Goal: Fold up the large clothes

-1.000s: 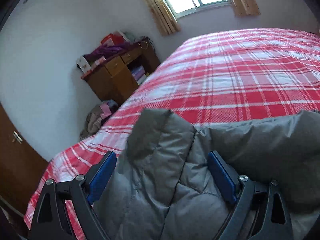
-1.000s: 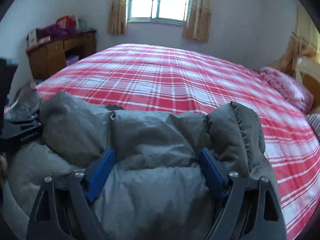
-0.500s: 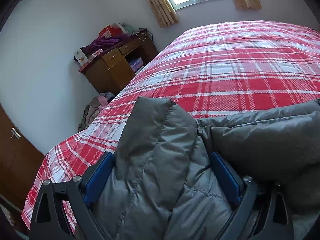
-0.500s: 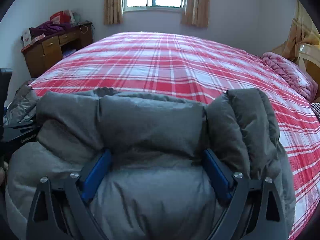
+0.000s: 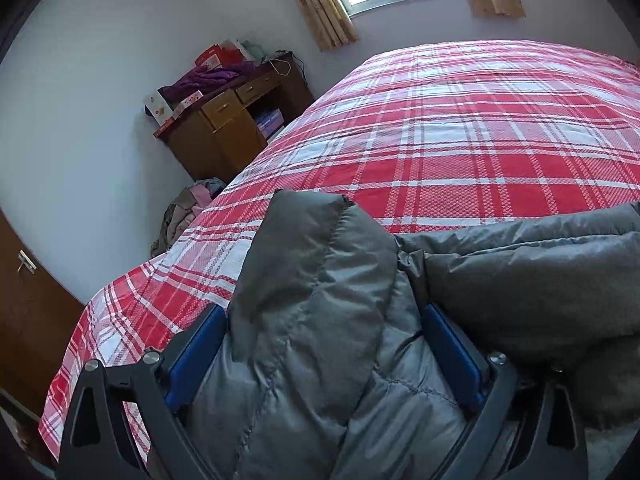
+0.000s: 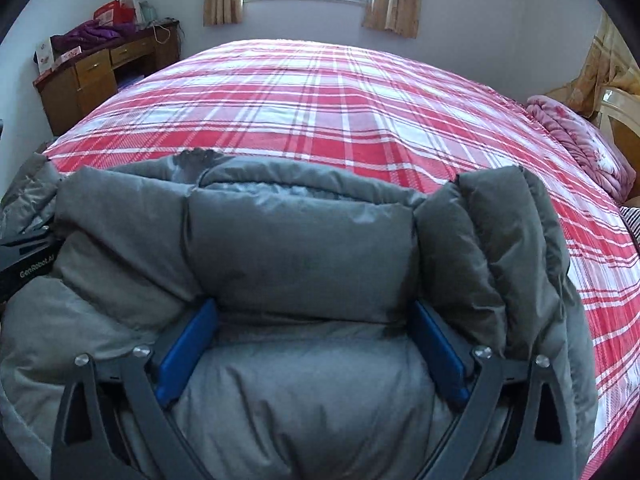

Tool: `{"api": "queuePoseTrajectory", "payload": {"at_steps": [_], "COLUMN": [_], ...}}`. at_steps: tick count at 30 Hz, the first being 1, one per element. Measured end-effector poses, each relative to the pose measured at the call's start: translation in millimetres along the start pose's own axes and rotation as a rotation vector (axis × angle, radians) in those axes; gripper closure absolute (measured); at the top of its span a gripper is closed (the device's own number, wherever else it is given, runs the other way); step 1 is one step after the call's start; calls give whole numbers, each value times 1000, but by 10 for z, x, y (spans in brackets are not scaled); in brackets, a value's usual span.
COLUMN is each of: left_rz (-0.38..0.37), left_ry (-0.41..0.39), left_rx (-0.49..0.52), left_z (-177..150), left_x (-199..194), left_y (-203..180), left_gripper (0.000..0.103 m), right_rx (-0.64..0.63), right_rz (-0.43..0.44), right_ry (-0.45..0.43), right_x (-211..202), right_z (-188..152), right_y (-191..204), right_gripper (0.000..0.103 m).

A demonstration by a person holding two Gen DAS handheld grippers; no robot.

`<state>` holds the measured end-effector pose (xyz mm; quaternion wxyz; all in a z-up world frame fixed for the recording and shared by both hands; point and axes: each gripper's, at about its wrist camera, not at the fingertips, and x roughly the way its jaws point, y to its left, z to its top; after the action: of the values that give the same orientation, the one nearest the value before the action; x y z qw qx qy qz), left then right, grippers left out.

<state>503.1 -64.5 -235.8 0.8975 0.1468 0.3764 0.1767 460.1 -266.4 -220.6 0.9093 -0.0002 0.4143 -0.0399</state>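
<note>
A grey padded jacket (image 5: pixel 312 280) lies folded in a thick bundle at the near edge of the red plaid bed (image 5: pixel 460 140). My left gripper (image 5: pixel 323 312) straddles its left end. The blue pads stand wide, and the padding swells up between them without being squeezed. In the right wrist view the same jacket (image 6: pixel 300 248) fills the lower half. My right gripper (image 6: pixel 313 305) is over its middle fold with its jaws opening, the fold between them. The black body of the left gripper (image 6: pixel 24 264) shows at the jacket's left edge.
The plaid bed (image 6: pixel 320 100) stretches flat beyond the jacket. A pink quilt (image 6: pixel 576 140) lies at its right end. A cluttered wooden desk (image 5: pixel 224 132) stands against the far wall, with a heap of clothes (image 5: pixel 180 216) on the floor beside it. A brown door (image 5: pixel 24 300) is at the left.
Both pairs of jaws have spread wider around the jacket. The right gripper has sunk a little and tipped down, so the bundle fills more of its view.
</note>
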Motion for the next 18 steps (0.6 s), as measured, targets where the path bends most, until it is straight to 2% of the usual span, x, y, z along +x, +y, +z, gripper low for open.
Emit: {"api": "queuePoseTrajectory", "payload": {"at_steps": [9,11,12,14,15,16,18], "left_rz": [4,-43,-102,-195,-239,-255,-238], "left_ry": [10,35,46,5,-44,-75,-88], "left_rx": [18,14,-20,-78,-100,-105,-97], "left_z": [21,49,45,-17,-103,-200,-364], "left_x": [-5,-104,-230,-511,-687,-796,-882], "left_y": [-16,107,250,497,630,702,762], "left_gripper": [4,4,4,4,4,4,4], "right_rx": [-1,-7,-11,-27,-22,11,32], "right_rz": [-4,-12,-17,-34,-63,-68,-10], "right_ry": [24,29,35,41,20,-38,-124], "right_x": [39,41,36,-58,-183,-427,-789], "right_z": [21,27,37,56,49,22,-59], "right_y": [2,17,23,36,45,70,195], "right_gripper": [3,3,3,6,7,7,4]}}
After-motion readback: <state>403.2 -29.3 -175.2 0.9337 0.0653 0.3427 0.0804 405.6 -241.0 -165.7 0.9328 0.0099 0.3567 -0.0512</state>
